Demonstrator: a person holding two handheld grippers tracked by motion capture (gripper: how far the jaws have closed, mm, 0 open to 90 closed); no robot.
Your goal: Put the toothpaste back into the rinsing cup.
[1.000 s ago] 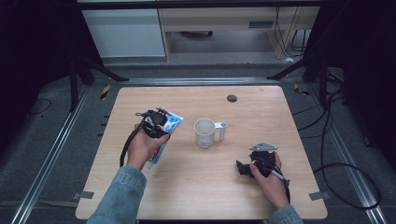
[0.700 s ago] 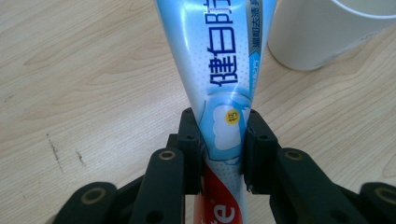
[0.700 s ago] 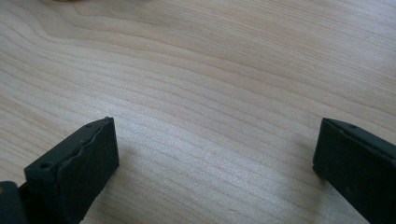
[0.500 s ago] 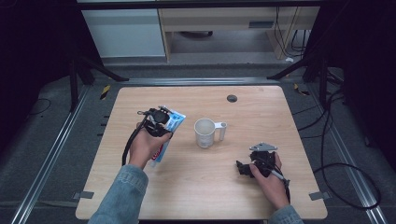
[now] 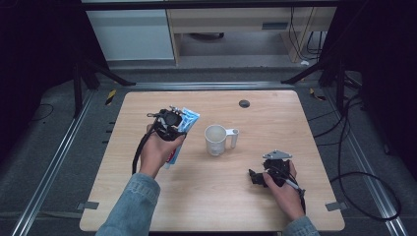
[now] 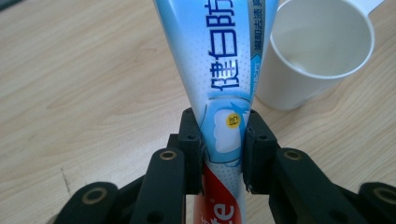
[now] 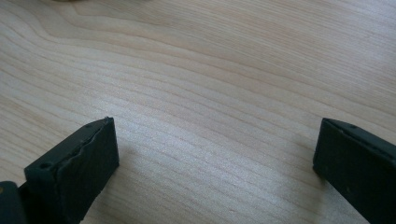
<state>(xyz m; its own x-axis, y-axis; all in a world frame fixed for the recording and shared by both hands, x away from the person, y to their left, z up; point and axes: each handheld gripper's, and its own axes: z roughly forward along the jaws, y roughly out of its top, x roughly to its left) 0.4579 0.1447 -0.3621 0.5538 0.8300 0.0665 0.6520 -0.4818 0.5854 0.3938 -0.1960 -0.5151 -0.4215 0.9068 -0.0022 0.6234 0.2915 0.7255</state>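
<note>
One toothpaste tube (image 6: 227, 88) clamped in left gripper (image 6: 223, 140) jaws at frame centre-left, one white mug (image 5: 216, 139) centre, right gripper (image 5: 258, 176) lower right, jaws wide apart, empty, one tabletop (image 5: 275, 123), positions unchanged from before.

A toothpaste tube (image 6: 229, 88), pale blue and white with a red band toward one end and printed Chinese characters, is pinched across its width between the left tongs (image 6: 223, 149). Its broad blue end points toward a white mug (image 5: 216, 140) standing upright just beside it.
</note>
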